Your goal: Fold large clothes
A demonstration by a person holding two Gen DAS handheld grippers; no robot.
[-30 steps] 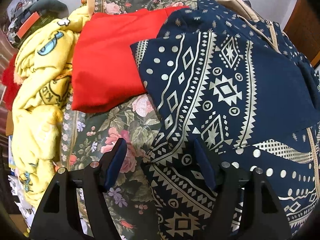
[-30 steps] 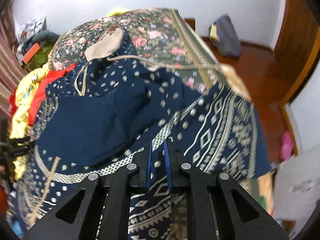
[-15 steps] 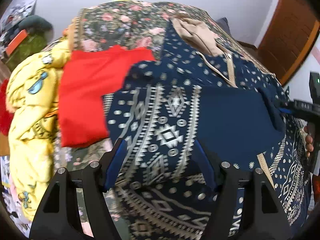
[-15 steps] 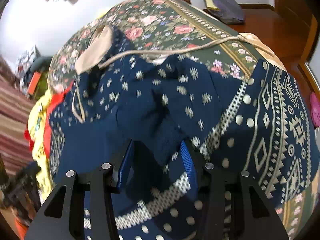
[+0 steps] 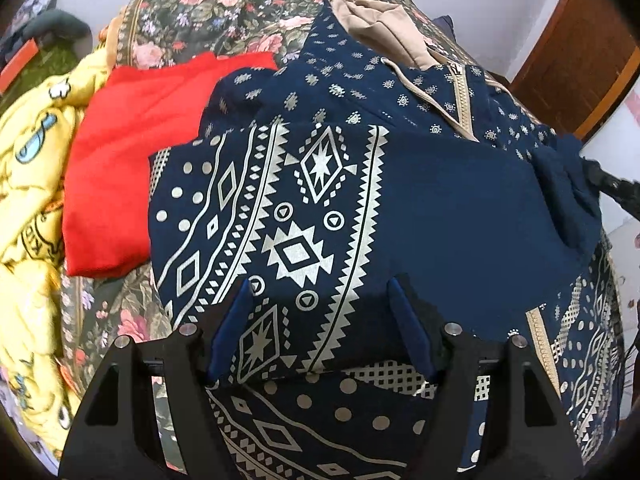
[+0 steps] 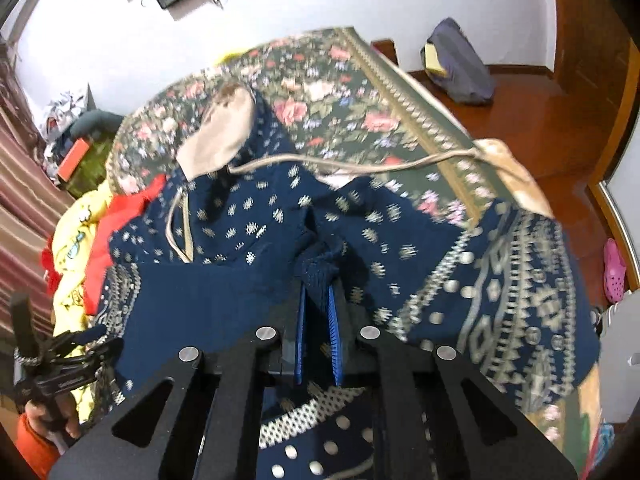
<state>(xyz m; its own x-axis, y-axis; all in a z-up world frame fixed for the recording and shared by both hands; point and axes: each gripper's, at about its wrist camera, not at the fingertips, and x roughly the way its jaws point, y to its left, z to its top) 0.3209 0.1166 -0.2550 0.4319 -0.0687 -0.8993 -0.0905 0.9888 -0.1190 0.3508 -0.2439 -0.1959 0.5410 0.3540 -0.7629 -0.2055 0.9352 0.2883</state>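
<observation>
Navy patterned hoodie (image 5: 400, 200) lies spread on the floral bedspread (image 5: 200, 32), filling both frames. Left gripper (image 5: 320, 312) fingers apart over the folded sleeve panel, nothing clamped. Right gripper (image 6: 318, 320) pinched on the ribbed cuff (image 6: 320, 268). Only left view shows the red garment (image 5: 132, 152) fully; only right view shows the wood floor (image 6: 520, 112), upper right.

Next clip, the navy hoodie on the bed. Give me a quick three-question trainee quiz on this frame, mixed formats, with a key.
1. True or false: the right gripper is shut on the navy hoodie's ribbed cuff.
2. The left gripper's fingers are: A) closed on the hoodie B) spread open above it C) out of view.
3. Fill in: the garment beside the hoodie, next to the yellow blanket, is coloured ____.

Key: 1 true; 2 B; 3 red.
</observation>
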